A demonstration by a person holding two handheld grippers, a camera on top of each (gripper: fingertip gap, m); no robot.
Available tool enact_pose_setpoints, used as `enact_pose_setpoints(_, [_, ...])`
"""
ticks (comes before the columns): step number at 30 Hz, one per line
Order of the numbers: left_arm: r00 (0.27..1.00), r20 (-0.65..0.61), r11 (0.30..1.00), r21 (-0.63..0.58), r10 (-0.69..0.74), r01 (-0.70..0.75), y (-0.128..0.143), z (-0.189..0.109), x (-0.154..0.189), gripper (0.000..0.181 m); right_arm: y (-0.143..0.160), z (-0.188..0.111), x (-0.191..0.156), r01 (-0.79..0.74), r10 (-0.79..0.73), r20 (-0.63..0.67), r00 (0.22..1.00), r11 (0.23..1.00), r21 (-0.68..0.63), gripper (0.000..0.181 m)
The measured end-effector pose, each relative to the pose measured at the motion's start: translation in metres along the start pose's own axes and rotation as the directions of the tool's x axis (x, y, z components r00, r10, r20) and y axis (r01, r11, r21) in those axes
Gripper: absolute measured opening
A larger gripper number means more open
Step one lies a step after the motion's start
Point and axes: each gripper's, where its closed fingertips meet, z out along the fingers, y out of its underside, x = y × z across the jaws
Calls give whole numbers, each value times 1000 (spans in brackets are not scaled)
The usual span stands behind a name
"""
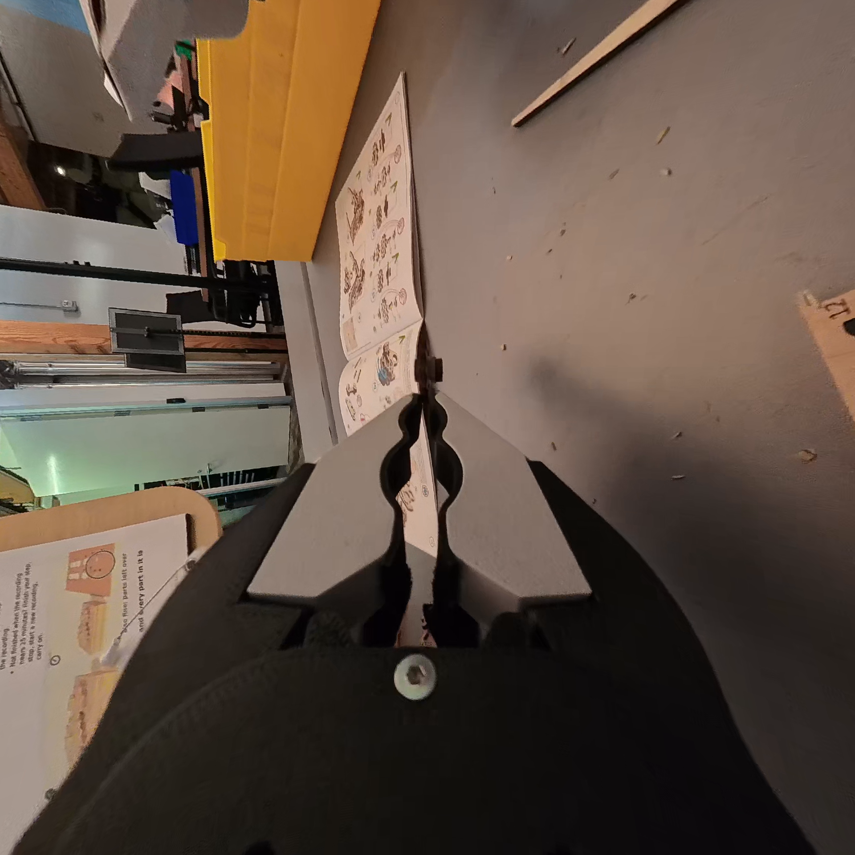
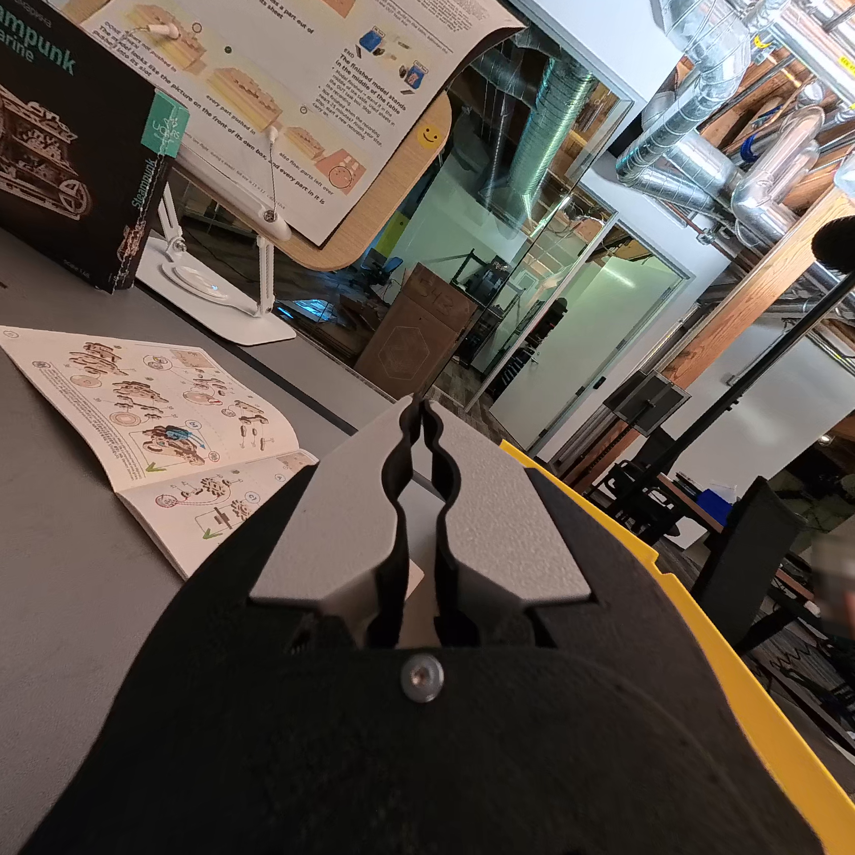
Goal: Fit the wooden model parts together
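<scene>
The left tool (image 1: 424,401) has its two grey fingers brought together at the tips, where they pinch one small dark wooden part (image 1: 428,370) that sticks out just past them. The view is rolled on its side, so the grey tabletop (image 1: 647,324) fills the right of the picture. Just beyond the part lies one open instruction booklet (image 1: 377,240), flat on the tabletop, its pages covered with assembly drawings. Past the booklet stands one yellow bin (image 1: 273,139). On the far side of the tabletop one pale wooden strip (image 1: 597,60) lies flat, and one plywood sheet corner (image 1: 833,342) shows at the picture's edge. Small wood chips are scattered over the surface, too many and too small to count. One printed sheet on a wooden board (image 1: 92,624) stands near the tool's body.

The right tool (image 2: 422,403) also has its fingers meeting at the tips, with nothing visible between them; it is lifted above the tabletop (image 2: 55,578) and points out toward the room. Below it lies the same booklet (image 2: 152,416), and the yellow bin (image 2: 740,694) runs alongside its right flank. Farther off stand one dark model box (image 2: 69,152), one white stand (image 2: 217,287) and the board with its printed sheet (image 2: 287,92).
</scene>
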Motion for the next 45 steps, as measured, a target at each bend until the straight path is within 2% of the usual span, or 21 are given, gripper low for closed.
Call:
enact_pose_setpoints(21, [1000,-21,997,-79,6,-7,23,4,5,0,-1,-1,3,0,0,-12,1000,1000,3,0])
enact_pose_setpoints(45, [999,-40,995,-104,10,-14,28,6,8,0,-1,-1,4,2,-2,-13,1000,1000,4,0])
